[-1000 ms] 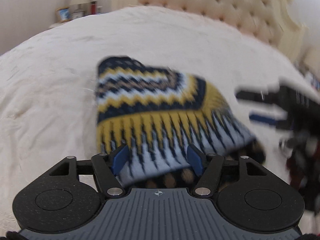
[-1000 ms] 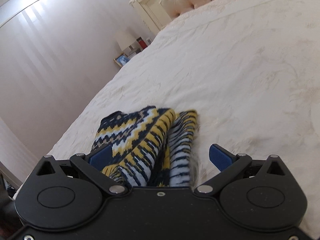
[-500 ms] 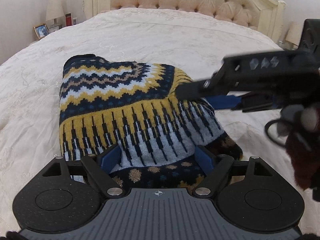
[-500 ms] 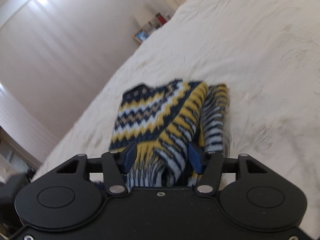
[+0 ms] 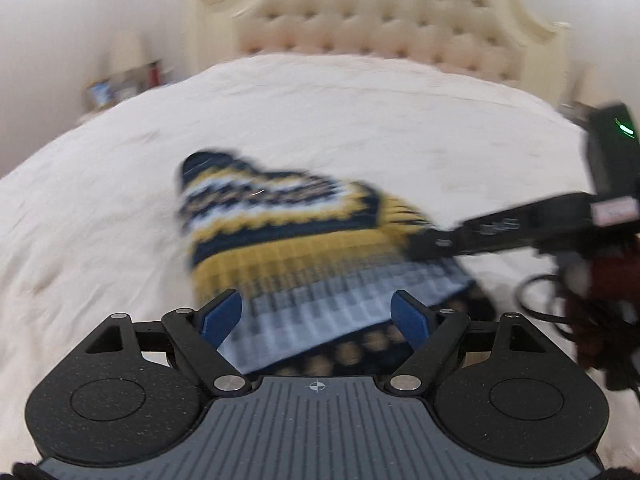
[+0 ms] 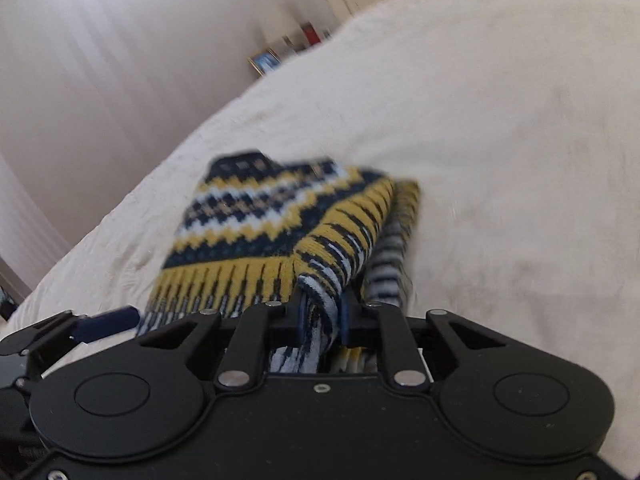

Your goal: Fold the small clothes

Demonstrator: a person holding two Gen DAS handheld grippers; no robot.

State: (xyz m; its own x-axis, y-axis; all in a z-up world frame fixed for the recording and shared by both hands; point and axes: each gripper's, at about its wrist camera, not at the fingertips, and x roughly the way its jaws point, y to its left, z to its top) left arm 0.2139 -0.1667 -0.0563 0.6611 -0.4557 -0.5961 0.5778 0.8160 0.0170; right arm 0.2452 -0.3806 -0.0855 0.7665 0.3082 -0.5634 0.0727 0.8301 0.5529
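A: Where is the patterned sweater (image 6: 280,232) lying?

B: It is lying folded on the white bedspread (image 6: 500,128), toward the foot end, well apart from the tufted headboard (image 5: 384,16). Its navy collar end is pointing toward the headboard; its striped hem is facing both grippers.

A: What is the right gripper (image 6: 320,320) doing?

B: Its jaws are closing, and the blue pads are pinching a bunched fold at the sweater's right-hand edge. In the left wrist view it (image 5: 424,246) is reaching in from the side away from the nightstand (image 5: 124,84).

A: And the left gripper (image 5: 318,316)?

B: Its jaws are standing spread. The sweater's hem is showing between the blue pads (image 5: 222,314), but the pads are not pressing on it. This view is blurring heavily, so finer contact is not readable.
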